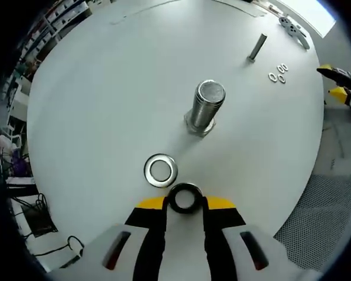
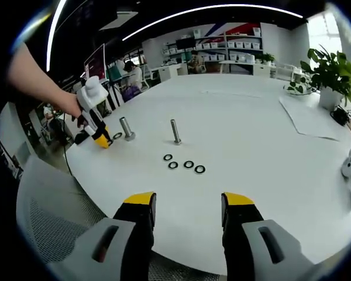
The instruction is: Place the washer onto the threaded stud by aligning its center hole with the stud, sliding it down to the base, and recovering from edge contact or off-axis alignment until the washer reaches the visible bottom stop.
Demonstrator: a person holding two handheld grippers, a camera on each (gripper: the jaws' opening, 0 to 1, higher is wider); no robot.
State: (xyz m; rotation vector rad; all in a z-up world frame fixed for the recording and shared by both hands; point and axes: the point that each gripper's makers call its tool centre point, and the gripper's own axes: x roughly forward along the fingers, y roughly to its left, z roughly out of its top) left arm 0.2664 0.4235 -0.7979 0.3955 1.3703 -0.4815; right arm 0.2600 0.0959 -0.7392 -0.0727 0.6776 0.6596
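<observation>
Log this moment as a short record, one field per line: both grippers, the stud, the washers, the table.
left gripper: shut on a dark washer, held just short of the stud
right gripper: open, holding nothing, over the table edge
large threaded stud: upright on its base, no washer on it yet
silver washer: flat on the table beside the stud
thin stud: upright, four small washers near it
table: white, round

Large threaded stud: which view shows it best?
Left gripper view: the large threaded stud stands close and central, threads and base visible. In the right gripper view it is small and distant, beside the left tongs.
</observation>
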